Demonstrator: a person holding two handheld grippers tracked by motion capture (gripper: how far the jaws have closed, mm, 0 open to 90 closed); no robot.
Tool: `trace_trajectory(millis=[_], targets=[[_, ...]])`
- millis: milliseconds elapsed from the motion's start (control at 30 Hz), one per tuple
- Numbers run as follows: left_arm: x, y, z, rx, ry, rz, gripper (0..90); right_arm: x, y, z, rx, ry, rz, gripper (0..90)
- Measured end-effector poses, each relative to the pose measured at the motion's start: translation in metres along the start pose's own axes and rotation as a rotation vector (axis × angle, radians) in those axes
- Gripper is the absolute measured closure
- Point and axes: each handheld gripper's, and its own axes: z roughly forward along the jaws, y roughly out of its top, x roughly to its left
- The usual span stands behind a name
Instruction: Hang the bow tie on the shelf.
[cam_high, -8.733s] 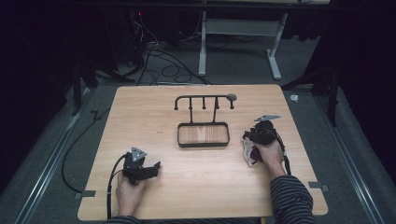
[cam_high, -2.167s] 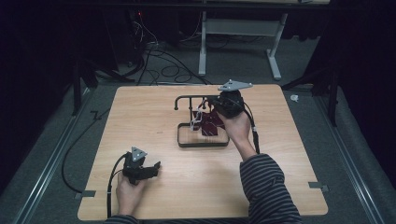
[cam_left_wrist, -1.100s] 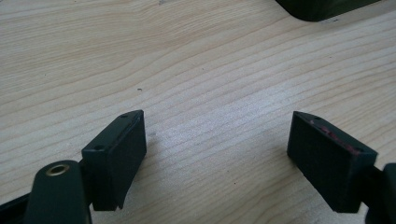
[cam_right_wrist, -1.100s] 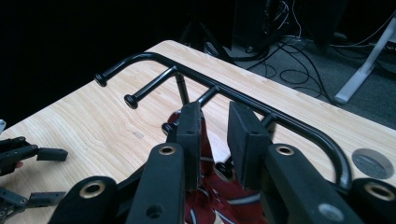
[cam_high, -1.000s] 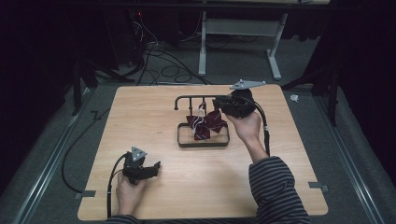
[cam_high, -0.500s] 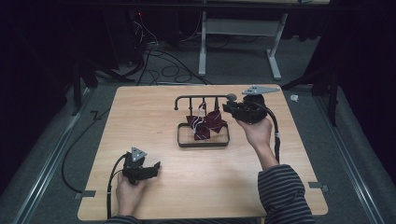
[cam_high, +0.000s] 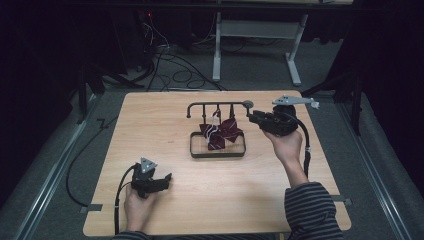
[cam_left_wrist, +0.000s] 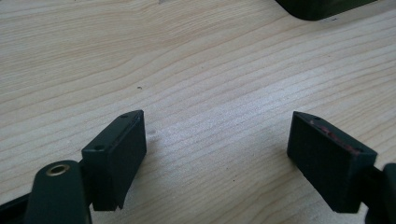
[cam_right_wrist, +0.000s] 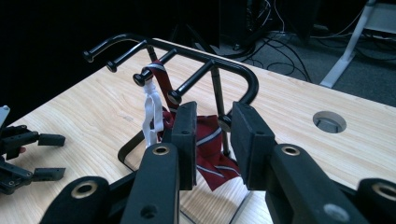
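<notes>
Dark red striped bow tie hanging by its white strap from a black metal peg rack, over the rack's tray base.

The right gripper view shows the strap looped over one peg, and the right gripper with nothing between its jaws, which have just been opening; the fabric lies beyond them. The high view places that right gripper just beside the rack's right end, and the left gripper near the front left of the pale wooden worktop. The left gripper view shows the left gripper released, jaws wide over bare wood grain. The room is dark, with cables on grey floor and a white desk frame behind.
</notes>
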Motion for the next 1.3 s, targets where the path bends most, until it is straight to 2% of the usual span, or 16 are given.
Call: trace_trajectory(millis=[300, 467, 700, 1300], targets=[[0.0, 0.0, 0.0, 0.0, 0.0, -0.001, 20.1, -0.002, -0.008, -0.011, -0.013, -0.006, 0.01, 72.9], [0.0, 0.0, 0.0, 0.0, 0.0, -0.001, 20.2, -0.007, -0.014, -0.022, -0.03, -0.02, 0.024, 72.7], [0.0, 0.0, 0.0, 0.0, 0.0, 0.0, 20.1, -0.01, -0.022, -0.033, -0.028, -0.036, 0.031, 72.5], [0.0, 0.0, 0.0, 0.0, 0.0, -0.001, 20.1, -0.025, -0.058, -0.057, -0.049, -0.066, 0.086, 72.2]])
